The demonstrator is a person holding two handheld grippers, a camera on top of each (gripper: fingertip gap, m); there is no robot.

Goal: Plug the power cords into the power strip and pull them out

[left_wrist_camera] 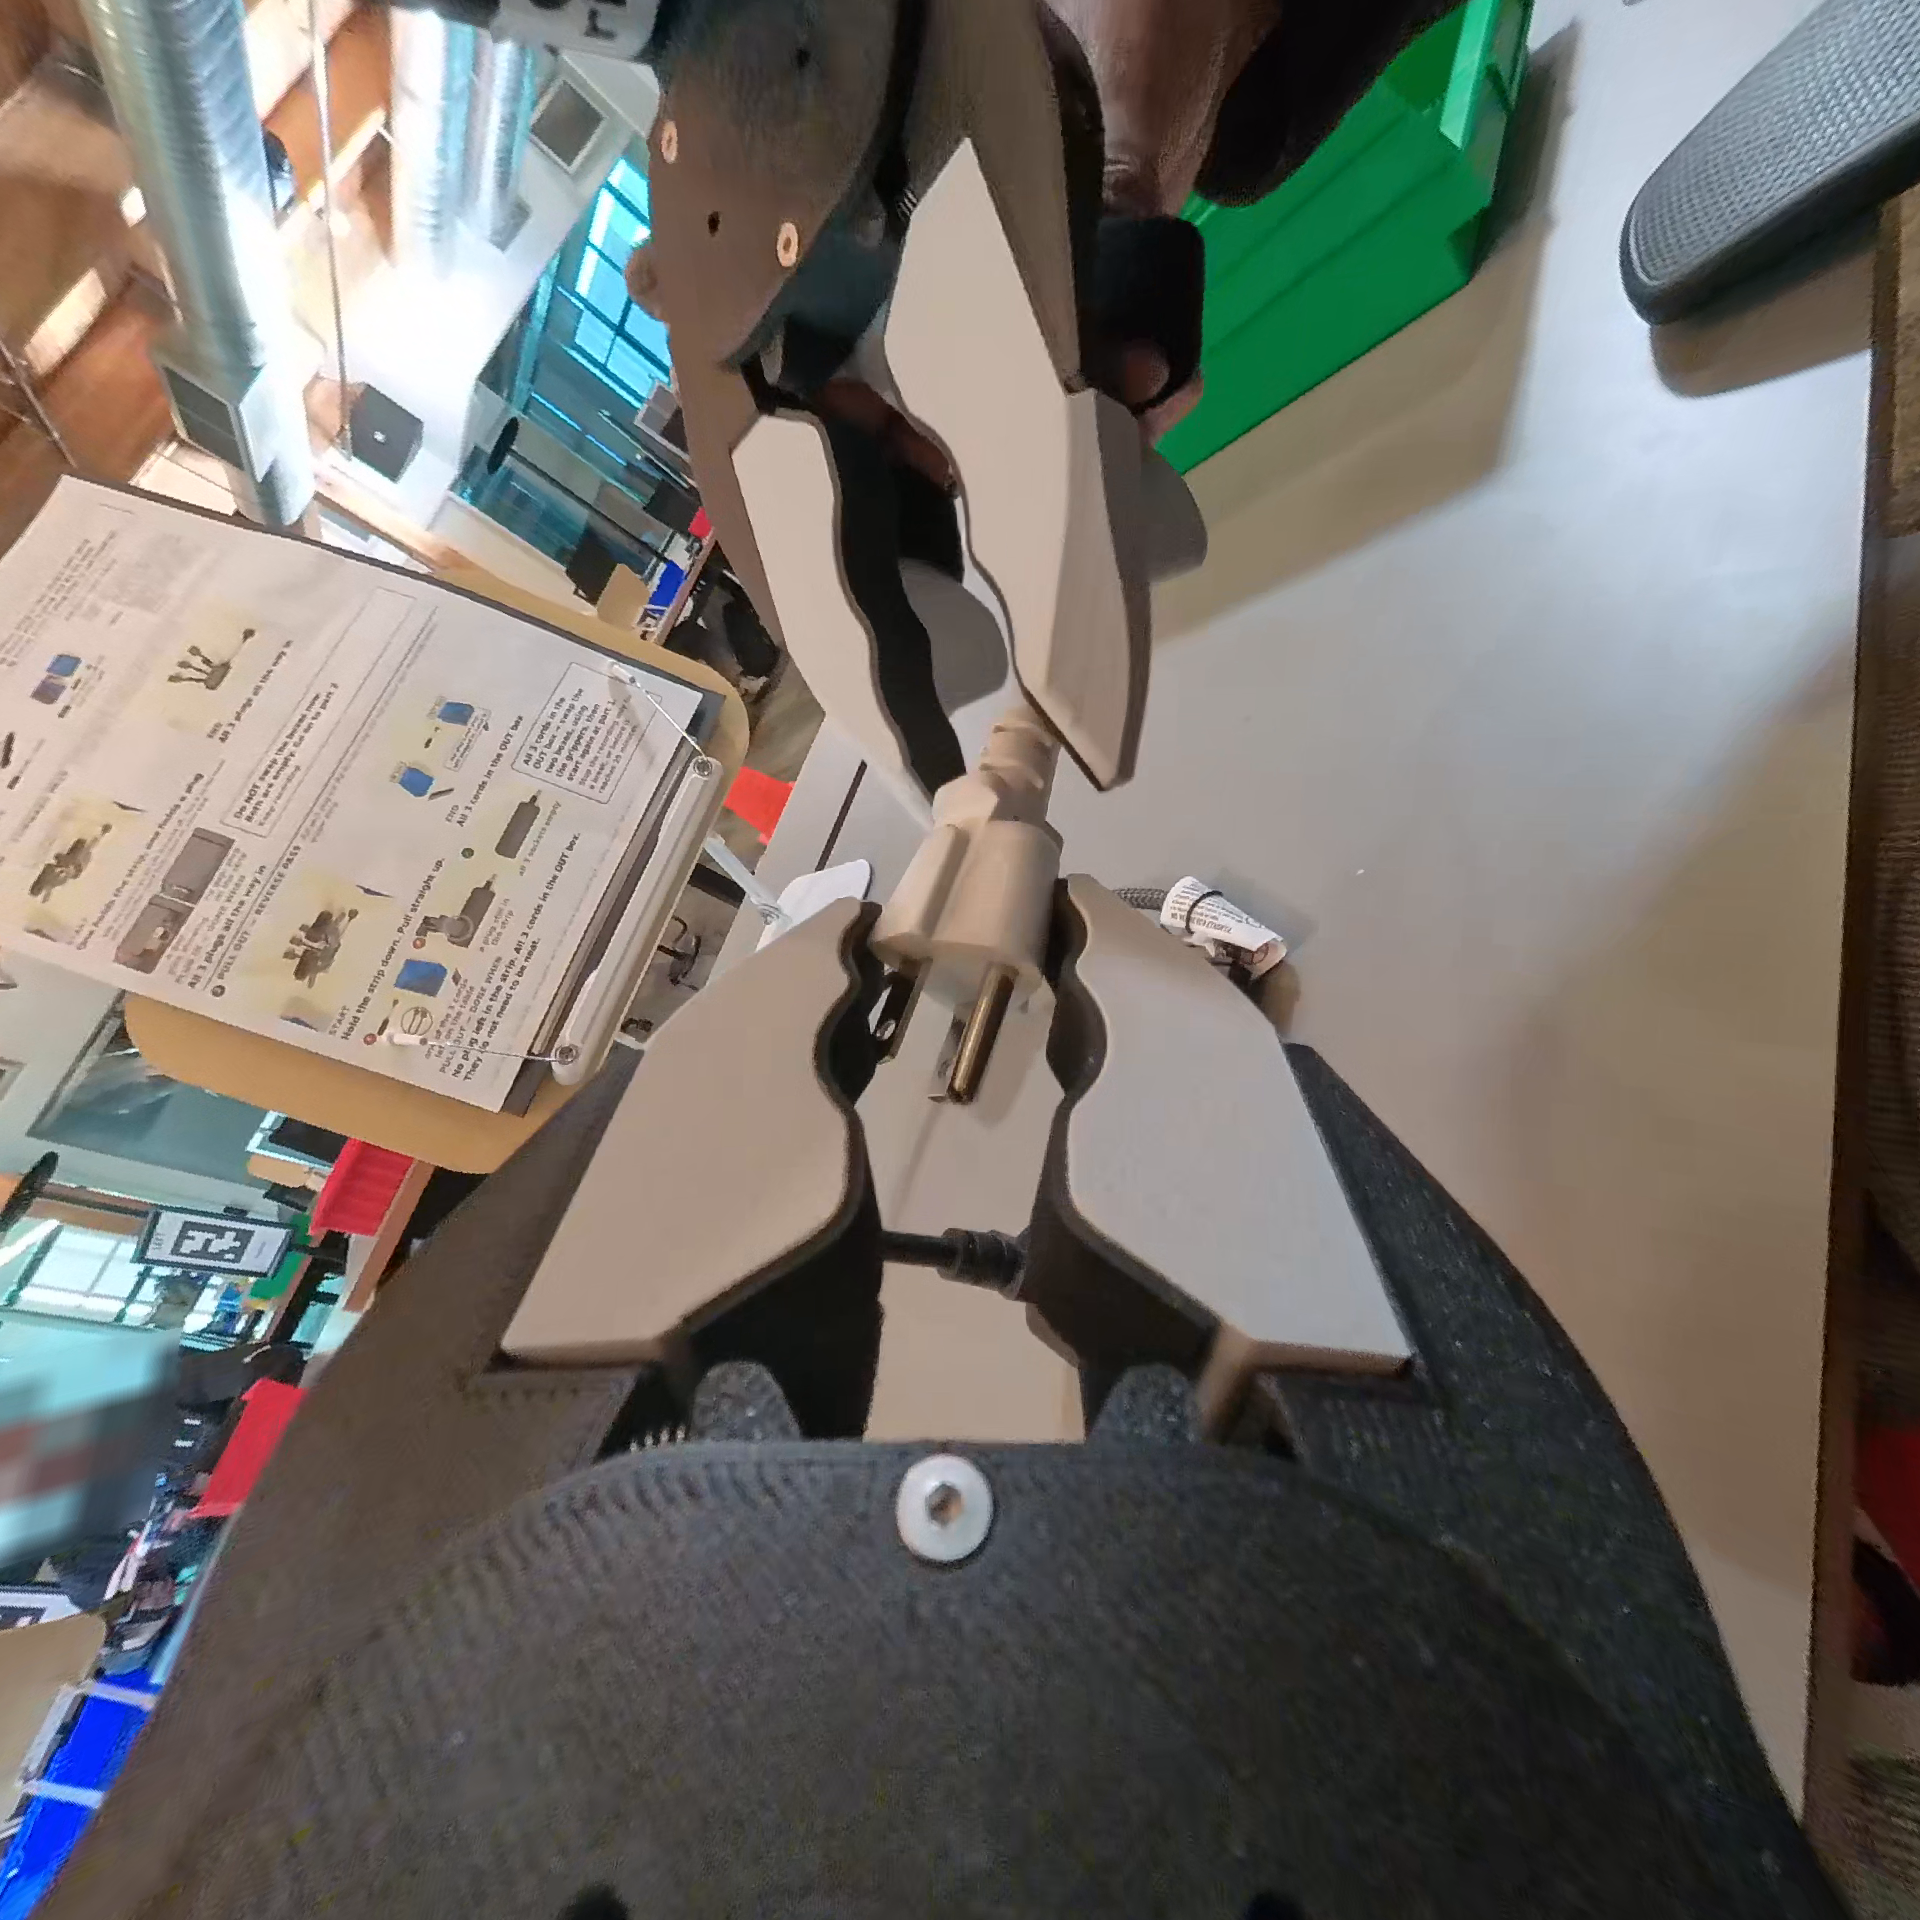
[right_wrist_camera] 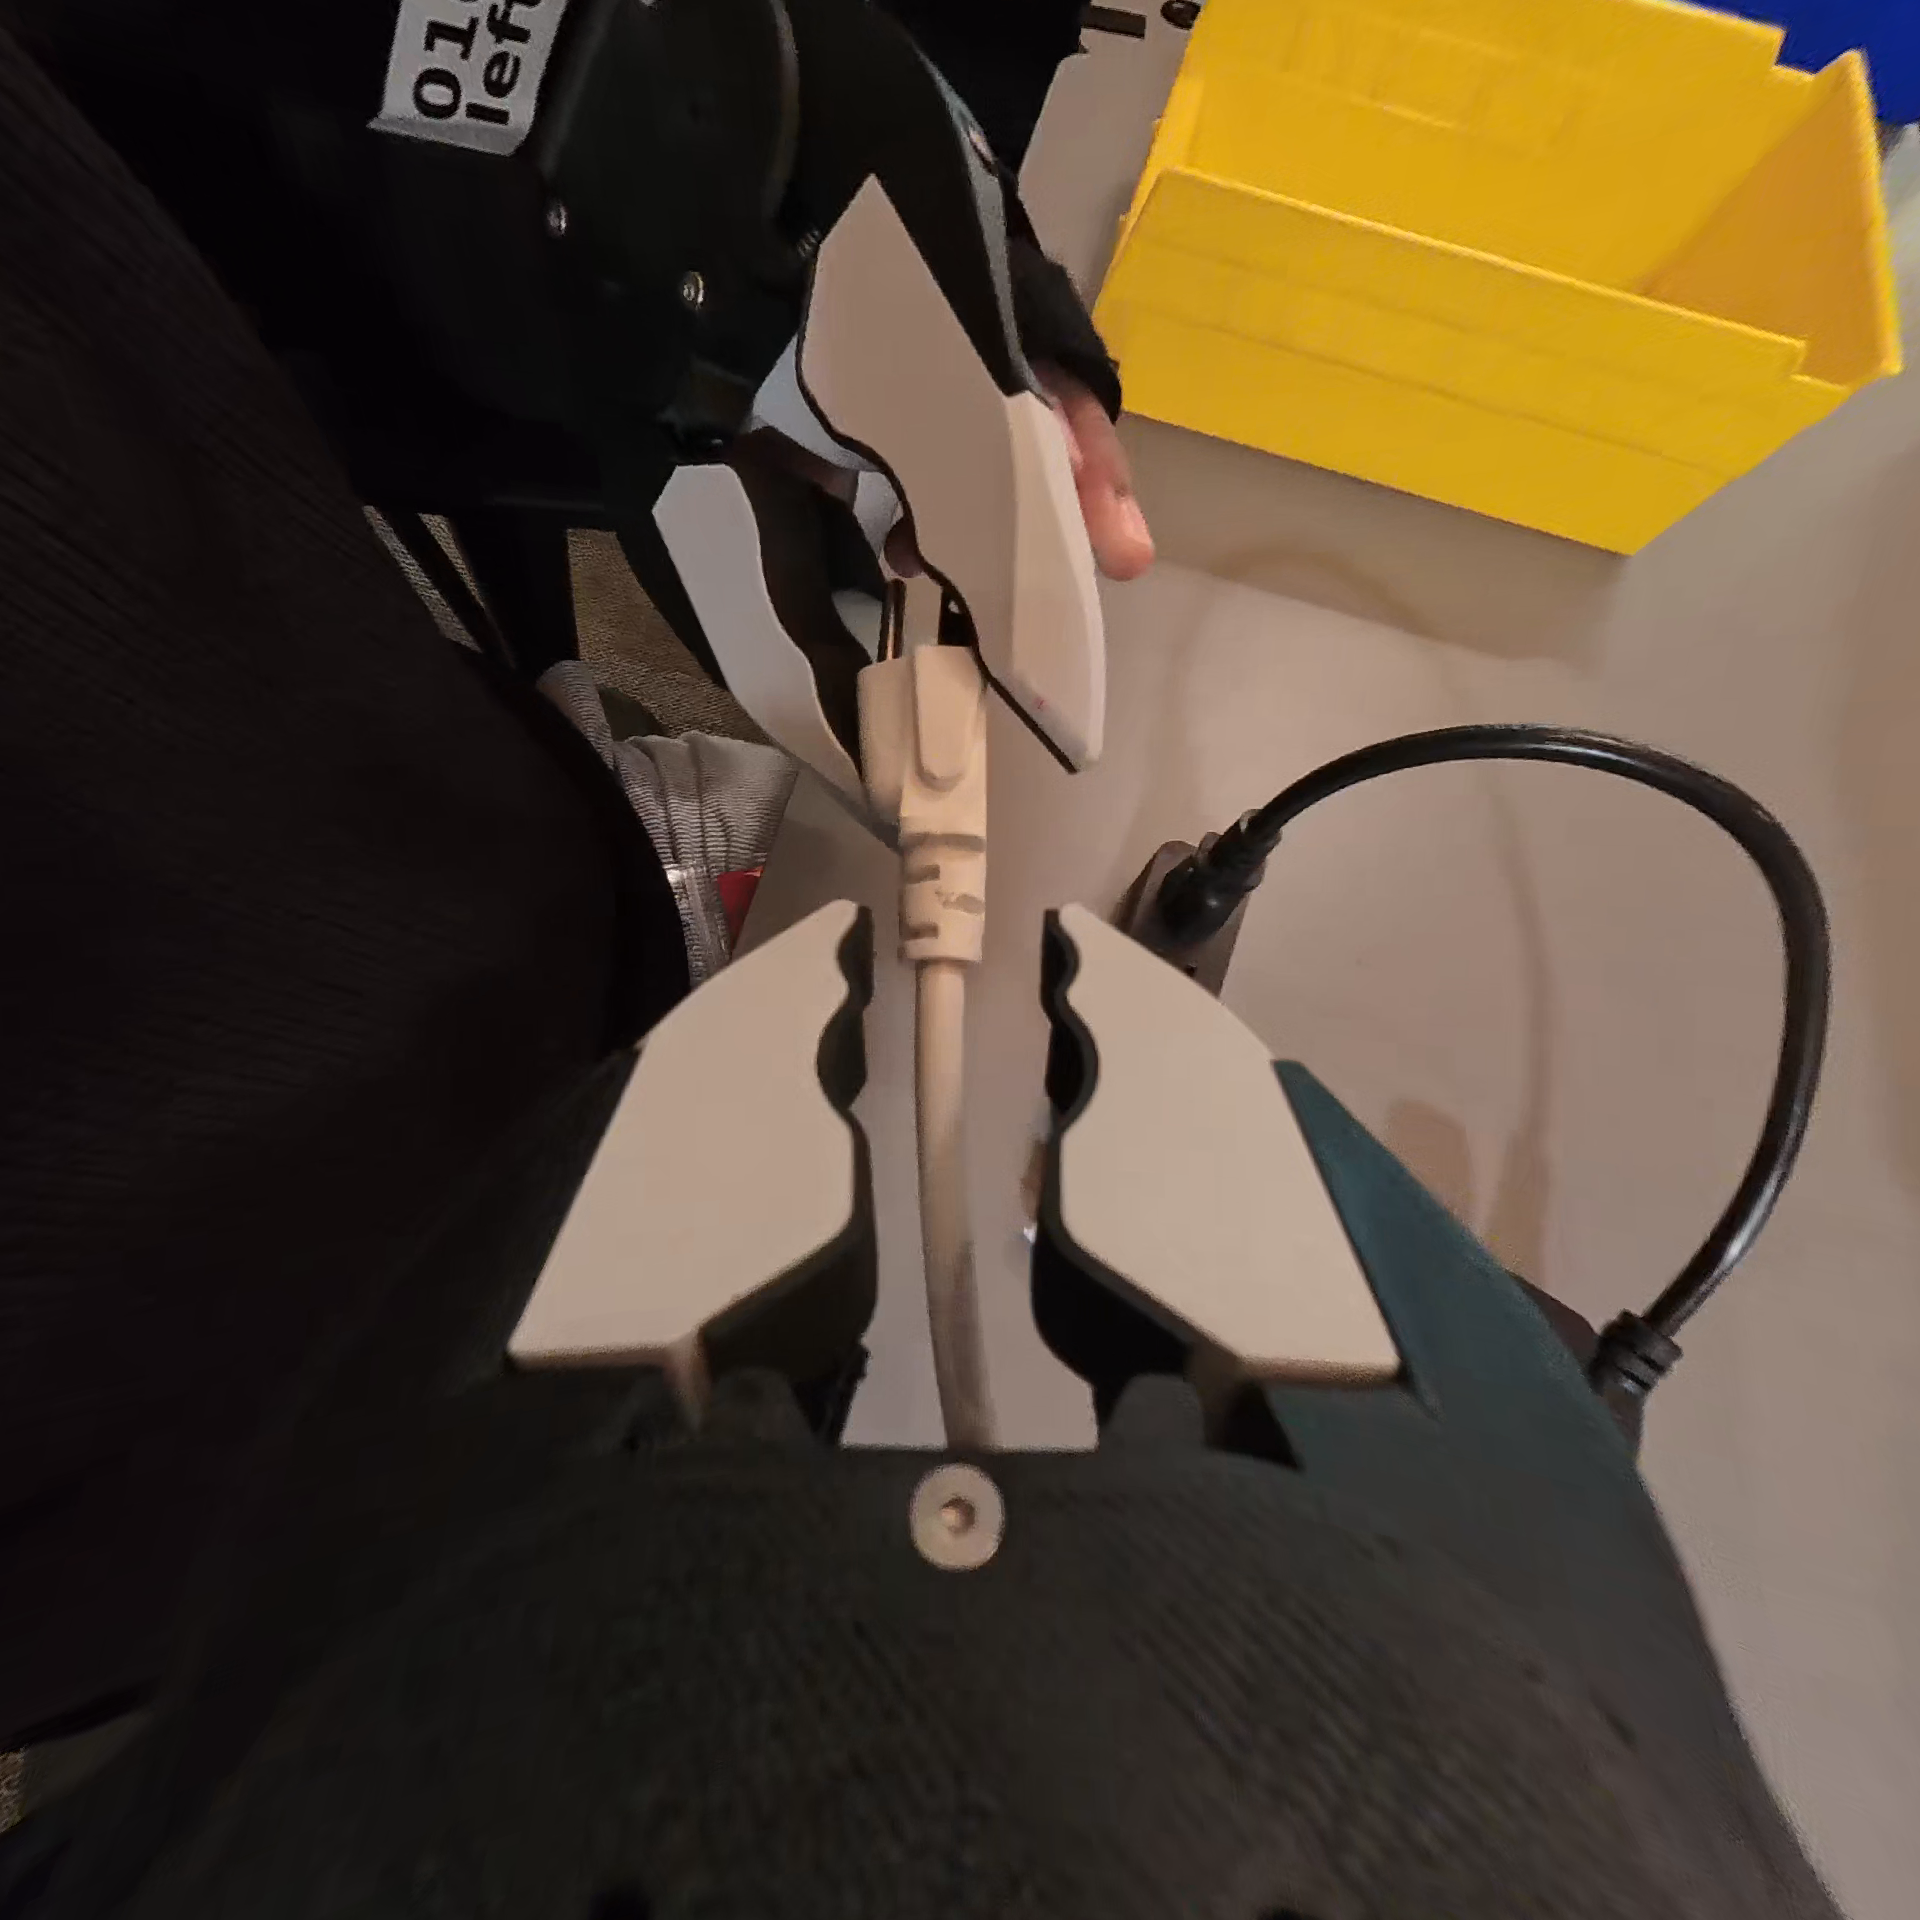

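Black textured gripper [left_wrist_camera: 961, 935] bodies, pale grey scalloped fingers [right_wrist_camera: 727, 1143], silver centre screws [left_wrist_camera: 943, 1507].

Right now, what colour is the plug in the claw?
Off-white plug, clearest in the left wrist view.

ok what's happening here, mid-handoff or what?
Looks like a handoff. A person holds a gripper in each hand over the table. The left gripper is shut on the white plug, prongs pointing back toward its camera. The right gripper is open, with the white cord running between its fingers, untouched. A black cord loops on the table beside it. A yellow bin and a green bin sit nearby. The plug is in no socket.
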